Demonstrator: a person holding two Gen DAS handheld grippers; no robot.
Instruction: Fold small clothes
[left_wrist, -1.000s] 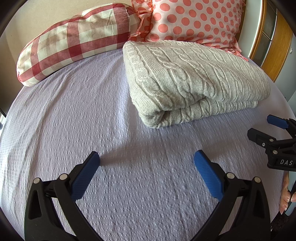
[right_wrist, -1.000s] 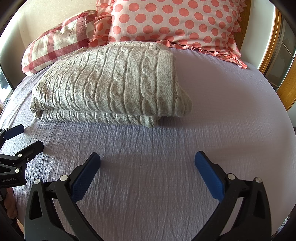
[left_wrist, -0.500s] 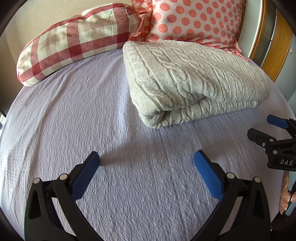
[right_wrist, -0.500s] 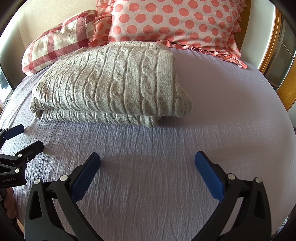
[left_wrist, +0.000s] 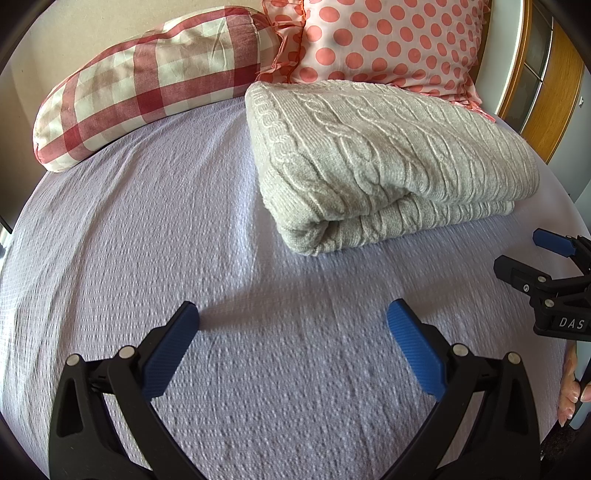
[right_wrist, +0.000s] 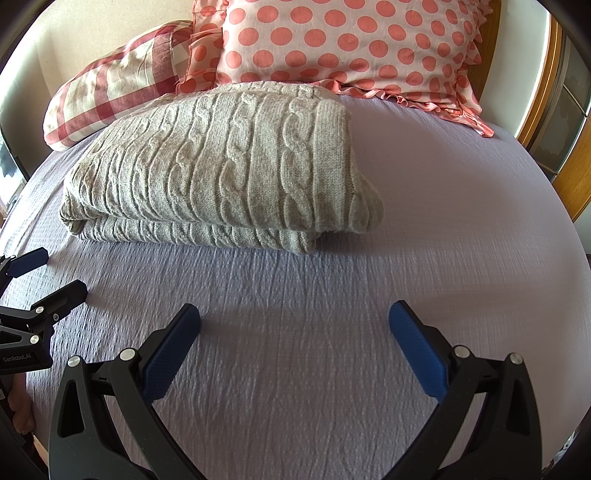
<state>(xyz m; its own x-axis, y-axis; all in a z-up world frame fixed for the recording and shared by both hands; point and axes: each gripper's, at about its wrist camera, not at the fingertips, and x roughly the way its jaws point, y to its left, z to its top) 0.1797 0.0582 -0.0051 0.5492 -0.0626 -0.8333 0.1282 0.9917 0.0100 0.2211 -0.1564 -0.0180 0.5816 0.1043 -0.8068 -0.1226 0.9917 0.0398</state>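
Both tools hang released over the lilac bed (left_wrist: 129, 221), holding nothing. The folded grey cable-knit sweater (left_wrist: 388, 162) lies ahead of the left tool (left_wrist: 291, 325), off to its right, and ahead-left of the right tool (right_wrist: 293, 323), backed by the pillows.

Chunky cable-knit sweater (left_wrist: 388, 155) on a crinkly woven cotton bedsheet (left_wrist: 147, 240).
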